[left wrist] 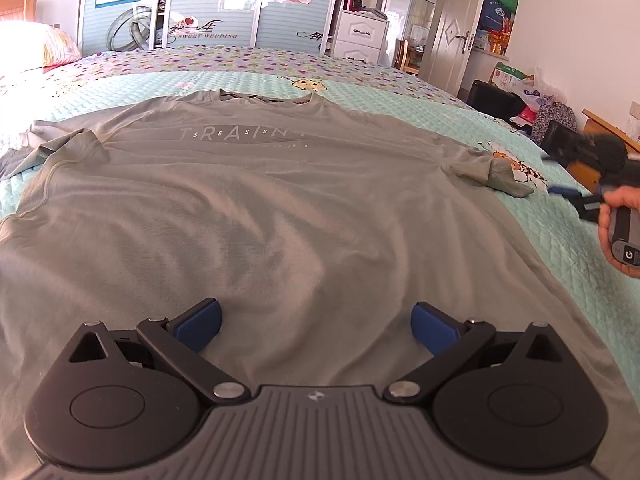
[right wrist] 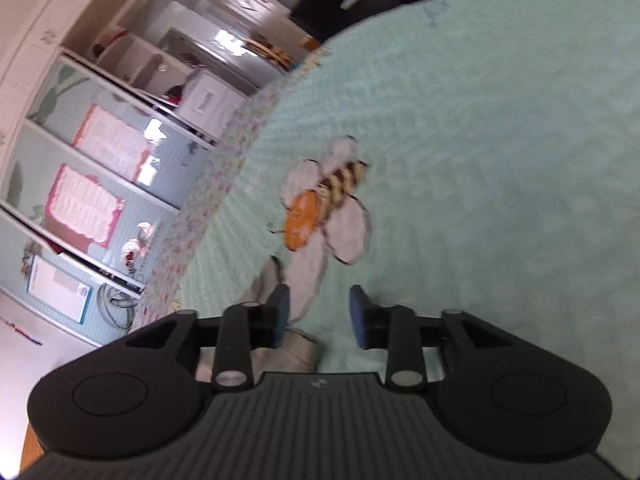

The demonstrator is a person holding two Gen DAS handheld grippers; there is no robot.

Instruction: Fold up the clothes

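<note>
A grey-green T-shirt with pale lettering lies flat, front up, on the bed, collar at the far side. Its left sleeve is crumpled, and its right sleeve is bunched beside a bee patch. My left gripper is open wide low over the shirt's near half, with nothing between its blue pads. At the right edge a hand holds my right gripper, blurred, just beyond the bunched sleeve. In the right wrist view the right gripper is open; grey sleeve cloth lies under and left of its fingers, ungripped.
A mint quilted bedspread with a bee patch covers the bed. A pillow lies at the far left. Behind stand a wardrobe, white drawers and a door. Bags and clutter crowd the bed's right side.
</note>
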